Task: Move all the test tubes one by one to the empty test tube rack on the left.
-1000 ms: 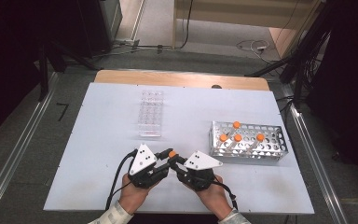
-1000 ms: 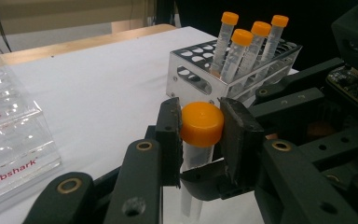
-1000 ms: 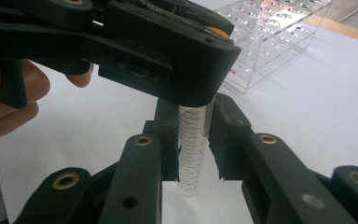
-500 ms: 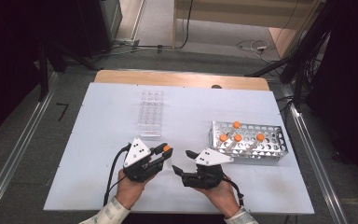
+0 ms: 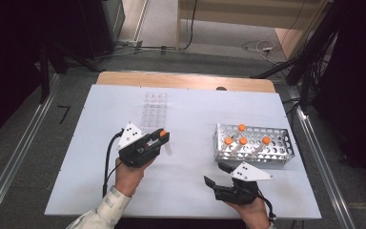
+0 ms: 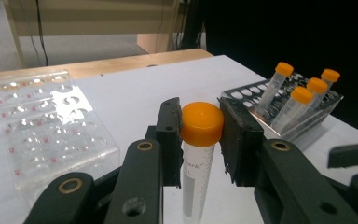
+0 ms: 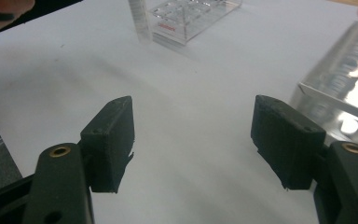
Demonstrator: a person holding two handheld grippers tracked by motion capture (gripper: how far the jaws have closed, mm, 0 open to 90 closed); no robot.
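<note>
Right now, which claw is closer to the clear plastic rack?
Left. The left claw holds a tube just in front of the clear rack; the right claw sits farther off, near the metal rack.

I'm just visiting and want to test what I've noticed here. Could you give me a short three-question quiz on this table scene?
1. True or false: the left claw grips an orange-capped tube by its cap.
2. How many orange-capped tubes stand in the metal rack? A) two B) four C) six
3. Fill in: the right claw is ____, with bare white table between its jaws.

Key: 1. True; the jaws press on the cap from both sides. 2. B, four. 3. Open.
</note>
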